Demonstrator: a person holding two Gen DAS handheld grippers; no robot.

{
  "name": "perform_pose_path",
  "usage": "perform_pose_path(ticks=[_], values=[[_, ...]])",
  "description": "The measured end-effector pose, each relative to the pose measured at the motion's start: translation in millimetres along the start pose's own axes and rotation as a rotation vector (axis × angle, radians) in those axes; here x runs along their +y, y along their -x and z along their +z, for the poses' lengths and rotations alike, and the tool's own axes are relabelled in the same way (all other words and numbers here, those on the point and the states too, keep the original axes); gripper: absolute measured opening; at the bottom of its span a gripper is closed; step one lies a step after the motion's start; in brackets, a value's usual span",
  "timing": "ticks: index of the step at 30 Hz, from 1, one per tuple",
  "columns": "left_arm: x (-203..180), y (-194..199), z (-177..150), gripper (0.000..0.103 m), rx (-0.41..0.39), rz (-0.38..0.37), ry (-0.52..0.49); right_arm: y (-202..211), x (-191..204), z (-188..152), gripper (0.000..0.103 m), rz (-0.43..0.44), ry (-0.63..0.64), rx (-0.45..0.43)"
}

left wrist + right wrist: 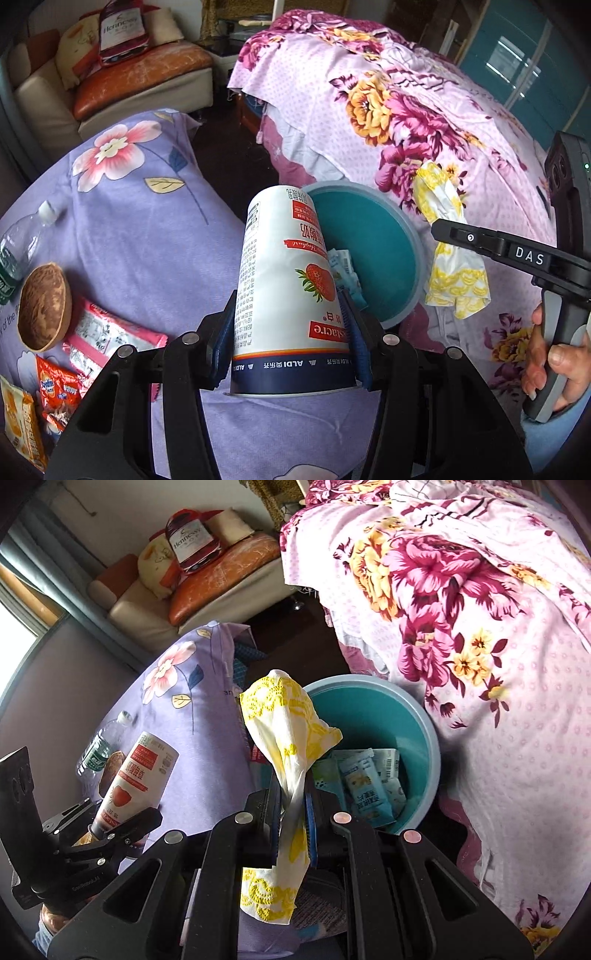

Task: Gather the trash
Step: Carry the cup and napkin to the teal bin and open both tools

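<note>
Carrying step: left gripper point(291, 350) clamping yogurt cup point(288, 295) around its lower body, cup tilted, top pointing toward teal bin point(413, 240). Right gripper point(291, 834) pinching nearly closed on yellow-patterned napkin point(288, 731), hanging near bin rim. Bin sitting between the two beds, wrappers point(369, 779) already inside. More trash waiting on purple bedspread point(147, 229): bottle point(22, 243), snack packets point(59, 391). Next, probably: centring both over bin mouth, then releasing.

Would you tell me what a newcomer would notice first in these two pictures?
The left gripper clamps a strawberry yogurt cup, while the right gripper pinches a yellow-printed napkin. Both hang near a teal bin holding wrappers, between a purple floral cloth and a pink floral bedspread.
</note>
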State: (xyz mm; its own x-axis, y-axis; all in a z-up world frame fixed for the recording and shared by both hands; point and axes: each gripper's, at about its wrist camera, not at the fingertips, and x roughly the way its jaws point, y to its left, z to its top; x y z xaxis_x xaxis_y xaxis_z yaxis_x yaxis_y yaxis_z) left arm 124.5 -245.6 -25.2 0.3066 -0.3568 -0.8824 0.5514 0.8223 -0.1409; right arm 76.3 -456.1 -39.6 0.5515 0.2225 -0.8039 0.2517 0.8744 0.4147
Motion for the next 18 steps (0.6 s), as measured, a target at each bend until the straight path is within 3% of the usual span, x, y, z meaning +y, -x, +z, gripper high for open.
perform_pose_path(ticks=[18], values=[[-43.5,-61.3,28.0,0.055,0.082,-0.029,-0.065,-13.8,-38.9,19.9,0.011,-0.071,-0.039,-0.002]])
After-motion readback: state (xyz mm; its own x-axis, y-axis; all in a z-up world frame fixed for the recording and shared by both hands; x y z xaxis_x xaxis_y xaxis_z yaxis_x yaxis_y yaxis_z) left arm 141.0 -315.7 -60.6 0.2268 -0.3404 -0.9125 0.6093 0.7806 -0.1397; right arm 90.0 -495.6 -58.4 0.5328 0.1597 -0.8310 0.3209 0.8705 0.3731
